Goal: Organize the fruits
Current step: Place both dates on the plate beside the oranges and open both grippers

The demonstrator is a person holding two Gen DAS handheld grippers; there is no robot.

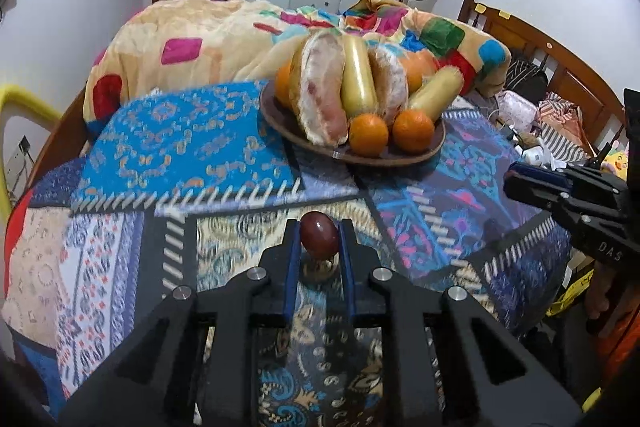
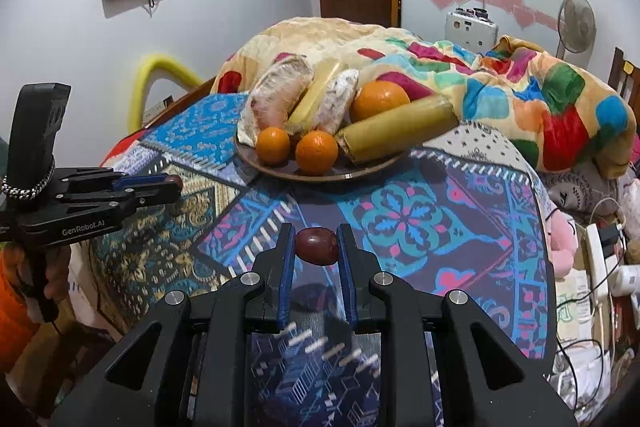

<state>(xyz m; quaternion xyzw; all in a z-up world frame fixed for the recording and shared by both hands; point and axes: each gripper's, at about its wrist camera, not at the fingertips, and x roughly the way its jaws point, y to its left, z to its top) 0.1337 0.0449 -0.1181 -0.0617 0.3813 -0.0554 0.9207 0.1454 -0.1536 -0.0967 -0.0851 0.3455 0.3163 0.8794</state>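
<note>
My left gripper [image 1: 319, 235] is shut on a small dark red fruit [image 1: 319, 234], held upright above the patterned cloth. My right gripper [image 2: 317, 246] is shut on another small dark red fruit [image 2: 316, 245], held sideways. A brown plate [image 1: 436, 143] beyond both grippers holds peeled pomelo pieces [image 1: 322, 95], yellow-green cane pieces [image 1: 357, 77] and several oranges [image 1: 369, 135]. The plate [image 2: 280, 171] also shows in the right wrist view. The left gripper shows at the left of the right wrist view [image 2: 172, 183], the right gripper at the right of the left wrist view [image 1: 510, 179].
The patterned cloth [image 1: 192, 147] covers the surface under the plate. A colourful bunched blanket [image 2: 520, 95] lies behind the plate. A yellow chair back [image 1: 24, 103] stands at the left. Cables and clutter [image 2: 592, 267] lie off the right edge.
</note>
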